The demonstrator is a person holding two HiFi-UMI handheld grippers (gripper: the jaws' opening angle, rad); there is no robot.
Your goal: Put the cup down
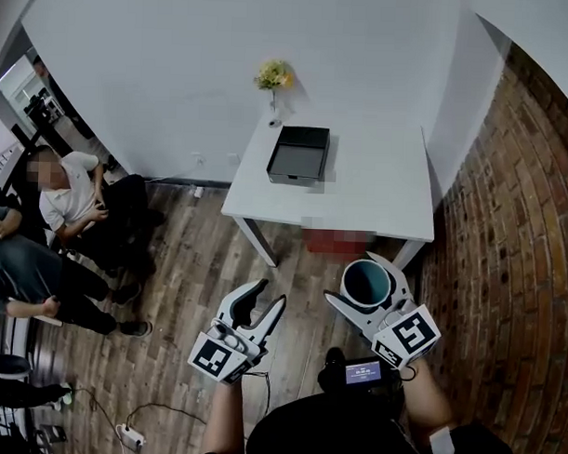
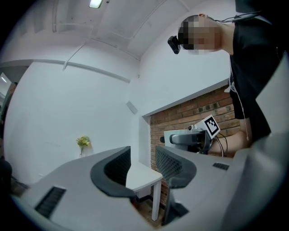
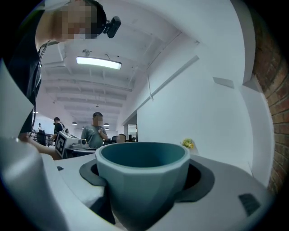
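Teal cup (image 3: 142, 180), faceted and upright, pinched between the right gripper's (image 1: 360, 287) fingers above the wooden floor (image 1: 199, 256).
It hangs just short of the white worktop's (image 1: 378, 187) near edge, and bare surface lies right of the black tray (image 1: 300, 154). The left gripper's (image 1: 268, 297) fingers are spread with nothing between them. The cup's base is out of sight in every view.

The table (image 1: 379, 178) lies bare right of the black tray (image 1: 298, 162).
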